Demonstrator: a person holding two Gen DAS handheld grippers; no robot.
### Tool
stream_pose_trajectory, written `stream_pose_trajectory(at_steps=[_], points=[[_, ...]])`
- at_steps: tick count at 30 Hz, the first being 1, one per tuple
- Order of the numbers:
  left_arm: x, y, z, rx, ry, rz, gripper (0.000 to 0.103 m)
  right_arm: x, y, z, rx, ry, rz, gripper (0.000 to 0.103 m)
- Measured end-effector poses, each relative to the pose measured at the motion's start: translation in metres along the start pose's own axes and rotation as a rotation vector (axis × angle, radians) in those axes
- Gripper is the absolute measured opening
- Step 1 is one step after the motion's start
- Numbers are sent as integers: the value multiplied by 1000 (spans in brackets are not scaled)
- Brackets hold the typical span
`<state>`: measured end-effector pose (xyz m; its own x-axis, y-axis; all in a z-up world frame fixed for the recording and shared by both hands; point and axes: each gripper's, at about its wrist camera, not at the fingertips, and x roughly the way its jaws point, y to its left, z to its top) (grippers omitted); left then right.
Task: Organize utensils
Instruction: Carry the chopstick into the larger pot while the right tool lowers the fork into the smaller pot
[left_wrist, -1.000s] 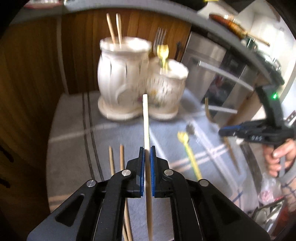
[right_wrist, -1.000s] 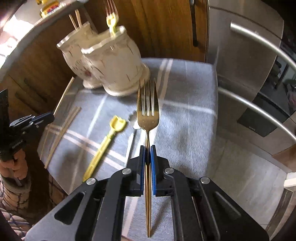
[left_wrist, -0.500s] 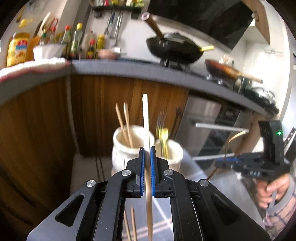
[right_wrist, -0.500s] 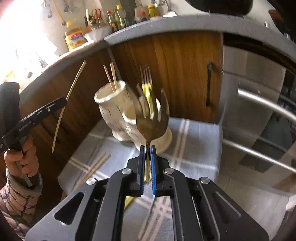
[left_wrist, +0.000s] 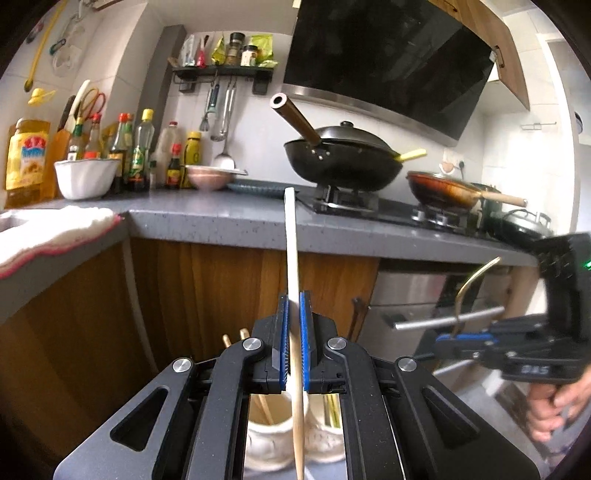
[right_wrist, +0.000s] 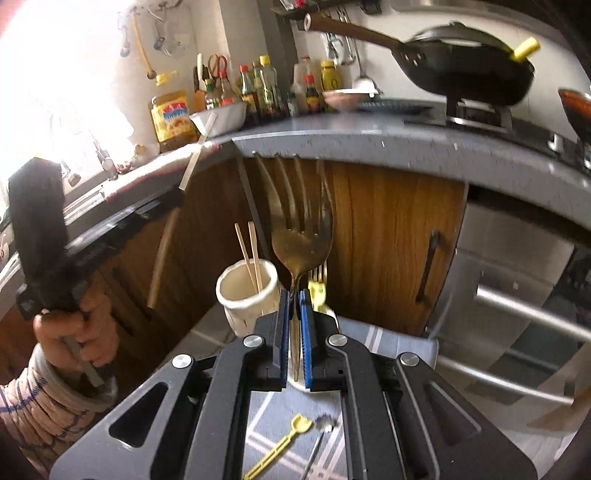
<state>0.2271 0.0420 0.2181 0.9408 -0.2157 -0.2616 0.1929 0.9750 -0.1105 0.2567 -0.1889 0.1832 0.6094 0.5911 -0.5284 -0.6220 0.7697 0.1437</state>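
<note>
Left wrist view: the left gripper (left_wrist: 294, 341) has its jaws clamped on a pale chopstick (left_wrist: 292, 254) standing upright above the white holder (left_wrist: 264, 439); no bottle label reads clearly. Right wrist view: the right gripper (right_wrist: 294, 341) pinches a gold fork (right_wrist: 301, 240), tines up, near the holders; the yellow jar's (right_wrist: 173, 120) label is illegible.

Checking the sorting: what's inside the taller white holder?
Two wooden chopsticks stand in the white holder, leaning together. Its depths are hidden by the rim, so anything shorter cannot be seen.
</note>
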Motion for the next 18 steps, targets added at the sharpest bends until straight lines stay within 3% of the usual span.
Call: stream_pose_trajectory(at_steps=[9,18], points=[[48,13,-7,0,-54,27,6,28,-3,17,-2,14,-7,5],[68,21,-57,-39,-112,96,6,75,-15,1,11,102,-27,5]])
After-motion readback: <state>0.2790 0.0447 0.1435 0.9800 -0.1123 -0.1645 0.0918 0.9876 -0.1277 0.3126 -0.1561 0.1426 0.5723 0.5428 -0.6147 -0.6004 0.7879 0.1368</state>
